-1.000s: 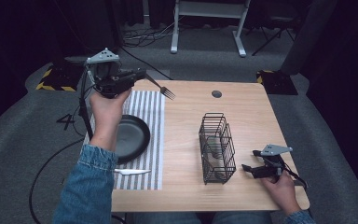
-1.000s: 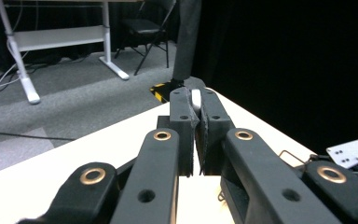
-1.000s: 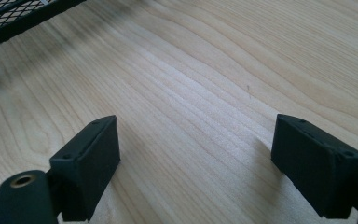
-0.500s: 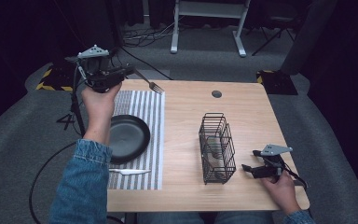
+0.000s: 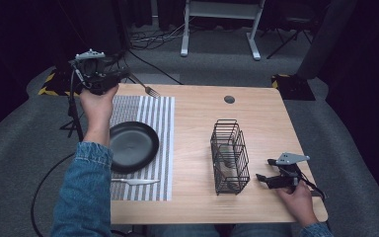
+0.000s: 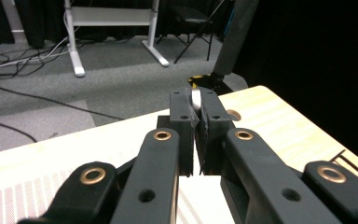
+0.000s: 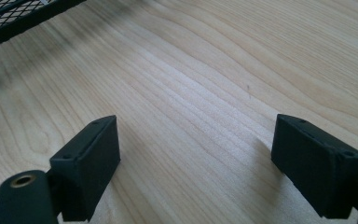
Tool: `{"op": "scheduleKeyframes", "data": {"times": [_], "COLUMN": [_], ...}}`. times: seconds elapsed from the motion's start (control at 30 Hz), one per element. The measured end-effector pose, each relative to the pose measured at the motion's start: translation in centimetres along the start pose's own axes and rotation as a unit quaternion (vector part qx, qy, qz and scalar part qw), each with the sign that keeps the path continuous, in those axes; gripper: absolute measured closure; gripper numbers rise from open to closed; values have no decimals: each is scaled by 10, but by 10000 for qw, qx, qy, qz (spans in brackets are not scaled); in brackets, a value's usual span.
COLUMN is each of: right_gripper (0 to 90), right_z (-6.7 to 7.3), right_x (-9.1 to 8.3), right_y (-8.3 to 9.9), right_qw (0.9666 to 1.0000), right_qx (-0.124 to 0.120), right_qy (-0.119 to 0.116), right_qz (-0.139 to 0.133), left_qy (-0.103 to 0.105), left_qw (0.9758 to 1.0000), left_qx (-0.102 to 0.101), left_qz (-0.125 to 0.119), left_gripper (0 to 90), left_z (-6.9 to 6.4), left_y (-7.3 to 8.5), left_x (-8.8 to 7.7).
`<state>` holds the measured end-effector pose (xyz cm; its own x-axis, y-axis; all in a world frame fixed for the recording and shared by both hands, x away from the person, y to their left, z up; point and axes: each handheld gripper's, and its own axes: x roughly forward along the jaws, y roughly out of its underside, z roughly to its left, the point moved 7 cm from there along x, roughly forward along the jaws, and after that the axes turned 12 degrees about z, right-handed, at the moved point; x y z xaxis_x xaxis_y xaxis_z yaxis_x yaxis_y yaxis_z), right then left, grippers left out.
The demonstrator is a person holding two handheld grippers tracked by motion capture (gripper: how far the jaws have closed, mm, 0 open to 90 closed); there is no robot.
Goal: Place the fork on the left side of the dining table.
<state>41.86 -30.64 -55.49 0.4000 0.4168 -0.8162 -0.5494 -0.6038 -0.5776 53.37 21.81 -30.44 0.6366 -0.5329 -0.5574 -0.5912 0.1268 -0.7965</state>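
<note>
At the table's far left corner, my left gripper (image 5: 121, 77) is raised and shut on the handle of a silver fork (image 5: 150, 91), whose tines point right over the striped placemat (image 5: 154, 114). The left gripper view has the jaws (image 6: 196, 140) pressed together with the fork's handle (image 6: 196, 99) pinched between the pads. A black plate (image 5: 134, 145) lies on the placemat with a knife (image 5: 135, 181) in front of it. My right gripper (image 5: 265, 179) rests low on the wood at the front right, open, with bare table between its jaws (image 7: 196, 154).
A black wire basket (image 5: 230, 155) stands upright right of centre, just left of my right gripper. A round cable hole (image 5: 229, 99) sits in the tabletop at the back. Desk legs and cables lie on the floor beyond the table.
My left gripper has carried the fork leftward and farther back, from above the placemat to the table's far left corner. The right gripper has stayed put.
</note>
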Motion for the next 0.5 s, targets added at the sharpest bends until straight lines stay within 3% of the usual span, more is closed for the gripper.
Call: {"op": "scheduleKeyframes", "data": {"times": [0.3,0.5], "right_gripper": [155,155], "right_z": [0,0], "right_x": [0,0], "right_y": [0,0], "right_qw": [10000,10000], "right_qx": [1,1], "right_qy": [-2,-2], "right_qz": [6,5], "left_qy": [-59,-151], "left_qw": [9996,9983], "left_qx": [-123,-327], "left_qz": [249,467], "left_gripper": [865,865], "left_z": [14,31], "left_y": [11,23], "left_x": [20,36]}}
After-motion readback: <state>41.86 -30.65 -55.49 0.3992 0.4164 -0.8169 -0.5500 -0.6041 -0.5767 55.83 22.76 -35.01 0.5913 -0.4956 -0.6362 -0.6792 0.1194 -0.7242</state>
